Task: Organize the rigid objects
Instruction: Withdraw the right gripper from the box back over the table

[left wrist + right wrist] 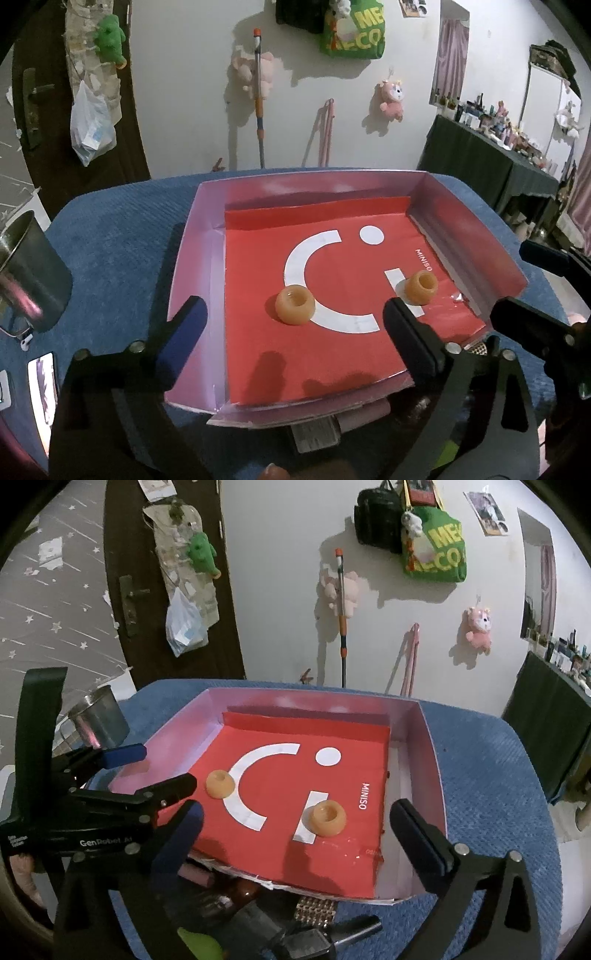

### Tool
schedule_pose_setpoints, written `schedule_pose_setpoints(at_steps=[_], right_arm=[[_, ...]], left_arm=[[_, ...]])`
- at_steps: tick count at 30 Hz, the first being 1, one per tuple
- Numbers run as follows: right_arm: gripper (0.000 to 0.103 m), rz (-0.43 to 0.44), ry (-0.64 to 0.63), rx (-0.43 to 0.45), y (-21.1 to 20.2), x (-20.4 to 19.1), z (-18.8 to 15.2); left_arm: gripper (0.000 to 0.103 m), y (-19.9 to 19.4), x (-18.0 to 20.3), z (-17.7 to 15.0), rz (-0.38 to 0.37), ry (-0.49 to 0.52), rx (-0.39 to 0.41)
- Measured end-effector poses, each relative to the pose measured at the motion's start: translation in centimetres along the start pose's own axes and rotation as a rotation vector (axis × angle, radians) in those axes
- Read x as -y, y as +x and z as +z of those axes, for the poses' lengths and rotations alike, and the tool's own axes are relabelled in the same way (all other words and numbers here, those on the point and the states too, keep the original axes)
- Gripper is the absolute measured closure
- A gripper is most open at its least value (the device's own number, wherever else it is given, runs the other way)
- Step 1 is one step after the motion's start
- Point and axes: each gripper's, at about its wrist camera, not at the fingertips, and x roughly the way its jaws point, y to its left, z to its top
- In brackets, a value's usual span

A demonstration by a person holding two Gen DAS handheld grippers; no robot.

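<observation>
Both tools are standing with jaws spread wide and nothing between them. The left tool (291, 334) is hanging over the near edge of the shallow pink box (192, 236), and the left orange ring (294, 305) is lying just ahead of it, almost on the line between its fingers, hole facing up. The right tool (295, 827) is hovering over the near right part of the same box, and the right orange ring (328, 819) is sitting just ahead of it, between its two fingers in the view, tipped slightly so its hole is facing up and a little to the left. Each ring is therefore nearer to its own side's tool. The rings are round, so neither is offering a long axis to line up with.

Both rings are resting apart on the red Miniso sheet (332, 354) lining the box floor, nothing touching them. The box walls are standing low and are not blocking a reach from above.

Judging from this, both rings look already placed, and the next move probably turns to the clutter just short of the box's near wall: a brown bottle (240, 890), a studded item (316, 908) and other pieces too dim to name. A steel cup (98, 716) is standing on the blue-covered worktop (491, 775) to the left, well apart from the rings
</observation>
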Motion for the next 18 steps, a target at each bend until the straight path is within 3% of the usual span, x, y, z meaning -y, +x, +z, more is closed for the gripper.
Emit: schedule_pose_setpoints(at_steps=[4, 18], right_arm=[[0.000, 0.012, 0.000, 0.025, -0.8, -0.3, -0.5], [0.000, -0.010, -0.014, 0.119, -4.4, -1.5, -3.0]], left_arm=[[0.000, -0.9, 0.3, -0.4, 0.003, -0.001, 0.022], [0.000, -4.3, 1.3, -2.4, -0.021, -0.006, 0.092]])
